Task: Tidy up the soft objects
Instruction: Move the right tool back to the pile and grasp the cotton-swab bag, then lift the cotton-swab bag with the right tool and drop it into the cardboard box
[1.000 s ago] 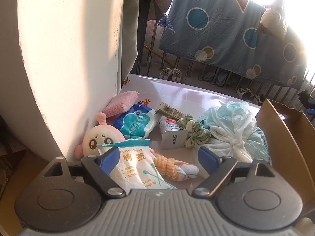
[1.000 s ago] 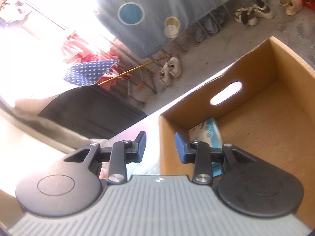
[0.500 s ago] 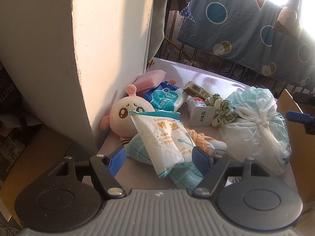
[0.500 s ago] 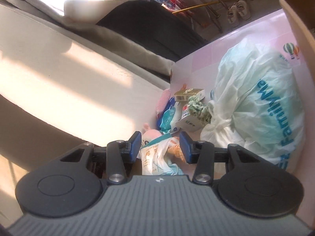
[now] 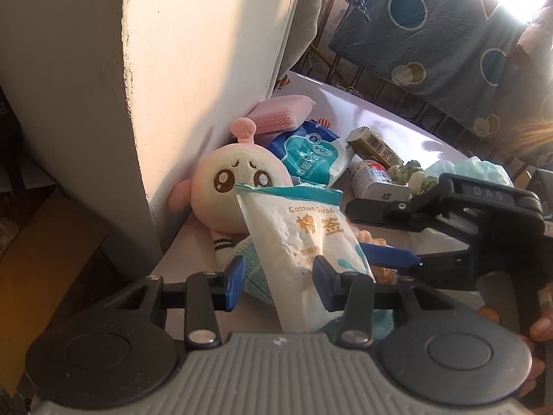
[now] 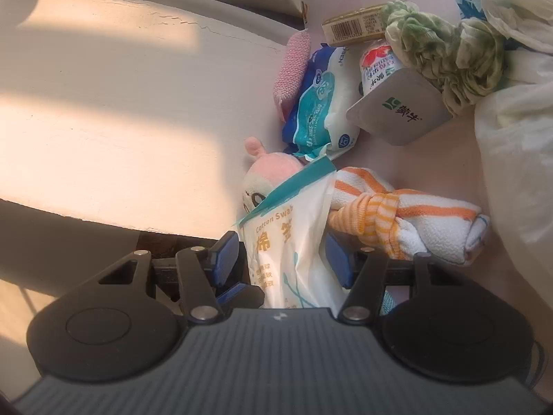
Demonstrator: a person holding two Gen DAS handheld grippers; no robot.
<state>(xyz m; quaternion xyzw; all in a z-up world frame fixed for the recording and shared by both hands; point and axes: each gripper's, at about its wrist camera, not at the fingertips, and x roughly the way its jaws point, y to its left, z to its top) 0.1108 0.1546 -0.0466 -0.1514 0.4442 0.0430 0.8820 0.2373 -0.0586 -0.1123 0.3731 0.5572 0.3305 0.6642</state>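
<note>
- Cotton swab bag [image 5: 304, 245] leans upright against the plush toy [image 5: 235, 186], at the near end of the pile by the wall [image 5: 193, 69]; its bottom sits over a teal cloth [image 5: 255, 269].
- Both your grippers are on the same bag. Step in hand: picking it out of the pile.
- Left gripper [image 5: 278, 285]: jaws have just been closing, now part-spread. The right pad meets the bag's edge, the left pad stands clear. No pinch yet.
- Right gripper [image 6: 281, 259]: jaws have just been opening, spread either side of the bag. From its own view the pads look close to the film, but I can't tell if they touch.
- In the left view, the right gripper's fingers [image 5: 390, 254] come in from the side, just beside the left one's right pad. Crowded.
- Next, my read: let one gripper take it. Back the other off, close on the bag's middle, lift straight up.
- Risk: thin film, could slip or drag the striped towel [image 6: 408, 218] lying behind it.
</note>
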